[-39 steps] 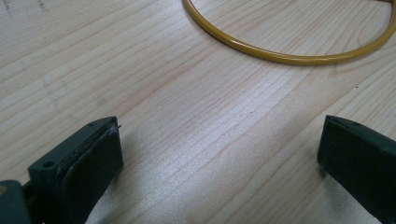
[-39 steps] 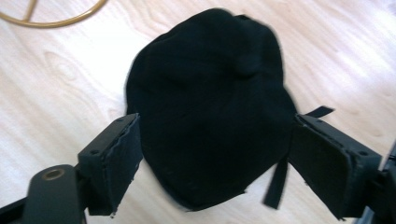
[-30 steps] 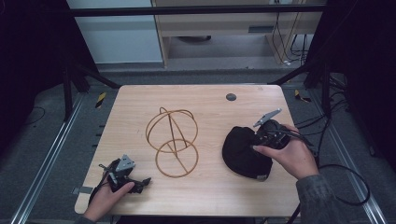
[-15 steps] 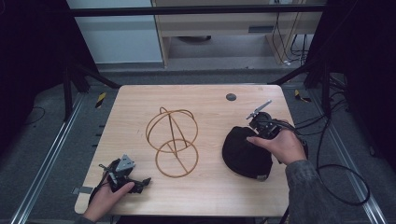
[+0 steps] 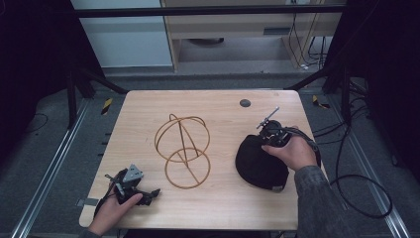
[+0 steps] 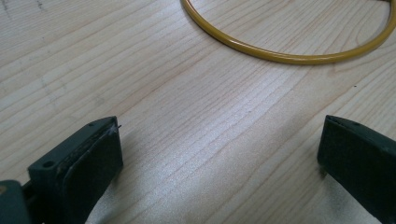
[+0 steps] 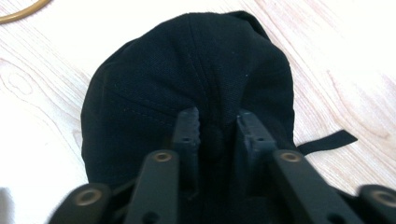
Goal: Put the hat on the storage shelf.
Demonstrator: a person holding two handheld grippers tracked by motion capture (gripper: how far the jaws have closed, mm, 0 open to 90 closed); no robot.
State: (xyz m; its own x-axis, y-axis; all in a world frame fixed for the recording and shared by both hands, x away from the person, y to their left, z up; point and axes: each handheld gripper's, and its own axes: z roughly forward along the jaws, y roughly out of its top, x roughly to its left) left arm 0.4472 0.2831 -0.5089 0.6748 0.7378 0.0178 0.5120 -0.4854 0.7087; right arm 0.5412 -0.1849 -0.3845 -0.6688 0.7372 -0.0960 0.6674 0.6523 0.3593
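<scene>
— Where's the black cap (image 5: 260,161) relative to the wire stand (image 5: 182,151)?

— Just right of the wire stand, flat on the table (image 5: 218,203), well clear of its rings. My right gripper (image 7: 217,128) is down on the crown; its jaws have just been closing, and now they pinch a fold of fabric around the top button.

— Is the grip good enough to lift?

— I judge it's a small bite. Before raising, I'd make sure both layers of that fold are caught, then lift straight up and slowly, so the cap hangs under the jaws rather than slipping out sideways. Swinging toward the wire stand too early could drag the brim across the wood.

— How is your right hand (image 5: 292,151) posed?

— It comes in from the side of the cap away from the wire stand, wrist over the rear of the crown, gripper tilted down into the fabric.

— And the left?

— My left gripper (image 5: 130,184) rests on the table on the near left of the wire stand, jaws spread wide with nothing between them, pointing at the stand's lower ring (image 6: 285,51).
</scene>
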